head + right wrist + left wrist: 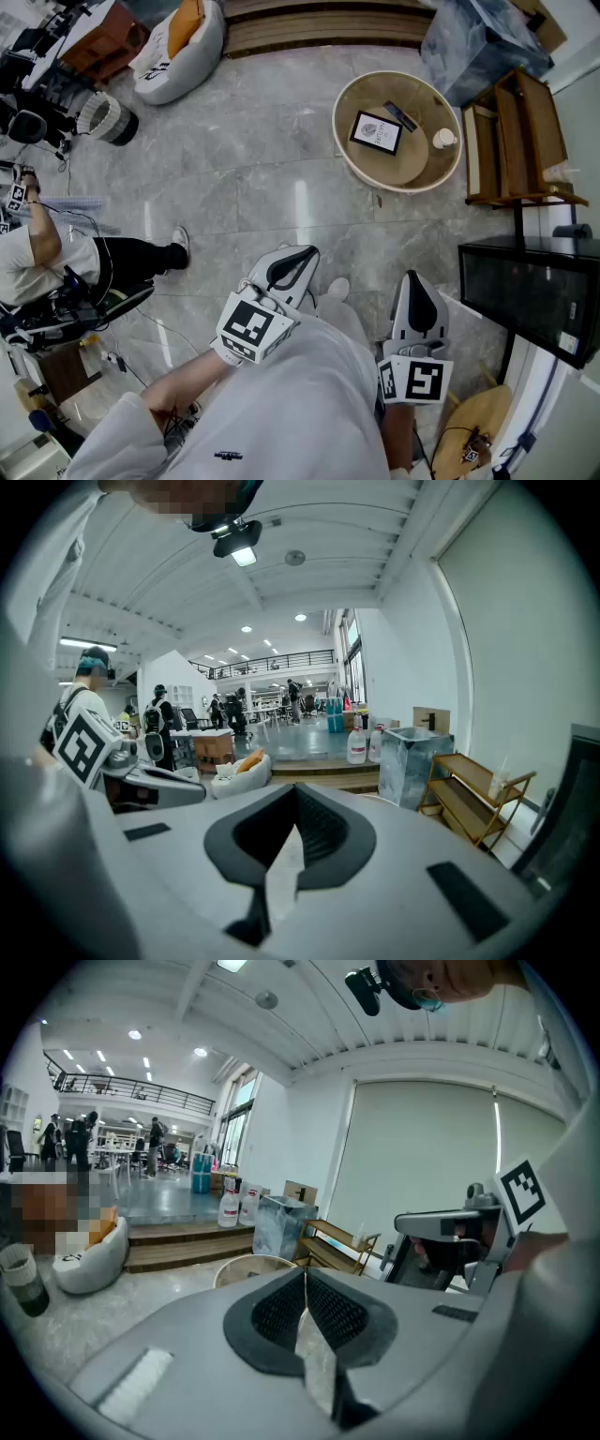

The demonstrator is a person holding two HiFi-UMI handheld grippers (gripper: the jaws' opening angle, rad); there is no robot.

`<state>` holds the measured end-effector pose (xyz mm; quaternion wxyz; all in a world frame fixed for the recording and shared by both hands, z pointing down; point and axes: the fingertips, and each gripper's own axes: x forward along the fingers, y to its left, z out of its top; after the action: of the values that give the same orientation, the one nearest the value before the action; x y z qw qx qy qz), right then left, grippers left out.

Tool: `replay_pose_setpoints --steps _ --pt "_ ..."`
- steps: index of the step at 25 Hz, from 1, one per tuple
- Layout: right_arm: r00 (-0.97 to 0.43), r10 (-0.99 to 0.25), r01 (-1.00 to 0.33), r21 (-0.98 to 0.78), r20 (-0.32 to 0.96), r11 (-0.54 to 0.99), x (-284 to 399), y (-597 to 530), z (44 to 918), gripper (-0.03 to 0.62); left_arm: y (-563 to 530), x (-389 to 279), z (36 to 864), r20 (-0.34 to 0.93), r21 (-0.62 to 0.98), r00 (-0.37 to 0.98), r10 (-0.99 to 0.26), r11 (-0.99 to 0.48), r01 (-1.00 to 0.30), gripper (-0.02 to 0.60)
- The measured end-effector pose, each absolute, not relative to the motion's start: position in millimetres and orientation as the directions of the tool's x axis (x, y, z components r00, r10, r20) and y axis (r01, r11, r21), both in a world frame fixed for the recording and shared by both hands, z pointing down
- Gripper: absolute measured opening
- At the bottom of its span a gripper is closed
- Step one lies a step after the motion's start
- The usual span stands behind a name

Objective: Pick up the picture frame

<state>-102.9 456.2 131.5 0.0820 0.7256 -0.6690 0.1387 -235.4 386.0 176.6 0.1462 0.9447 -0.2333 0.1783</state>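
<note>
The picture frame lies flat on the round worktop, which stands on the grey floor at the far right of the scene. The frame is dark-edged with a pale print, and sits a little left of the worktop's middle. Just beyond its far right corner lies a slim dark thing, perhaps a remote; the head view is too small to be sure. A small white cup stands near the worktop's right edge.

Both tools are held low and near, close to the person's body and well apart from the frame. The left hand-held gripper has its jaws pressed together with nothing between them, as its own view shows. The right hand-held gripper is likewise closed on nothing. A wooden shelf rack stands just right of the worktop.
</note>
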Motion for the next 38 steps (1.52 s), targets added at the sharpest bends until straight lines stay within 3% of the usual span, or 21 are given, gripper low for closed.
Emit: replay_pose_setpoints --steps 10,15,19,28,38 --pt "-0.032 -0.951 -0.992 -0.124 0.306 -0.007 -86 511 147 0.005 463 -185 166 0.391 0.196 0.835 -0.388 -0.851 -0.487 0.009" --pt "-0.04 -0.972 -0.981 -0.192 0.232 -0.005 -62 512 137 0.005 457 -174 161 0.379 0.155 0.826 -0.416 -0.852 -0.5 0.009" --pt "-0.044 -0.967 -0.979 -0.204 0.25 -0.008 -48 499 146 0.006 447 -167 168 0.391 0.168 0.817 -0.423 -0.84 -0.515 0.009" --pt "-0.101 -0.946 -0.979 -0.201 0.308 0.039 -26 400 164 0.006 350 -133 189 0.403 0.221 0.818 -0.412 -0.823 -0.523 0.009" --pt "-0.098 -0.921 -0.99 -0.133 0.376 0.051 18 229 169 0.006 186 -72 191 0.406 0.293 0.862 -0.304 -0.85 -0.438 0.009"
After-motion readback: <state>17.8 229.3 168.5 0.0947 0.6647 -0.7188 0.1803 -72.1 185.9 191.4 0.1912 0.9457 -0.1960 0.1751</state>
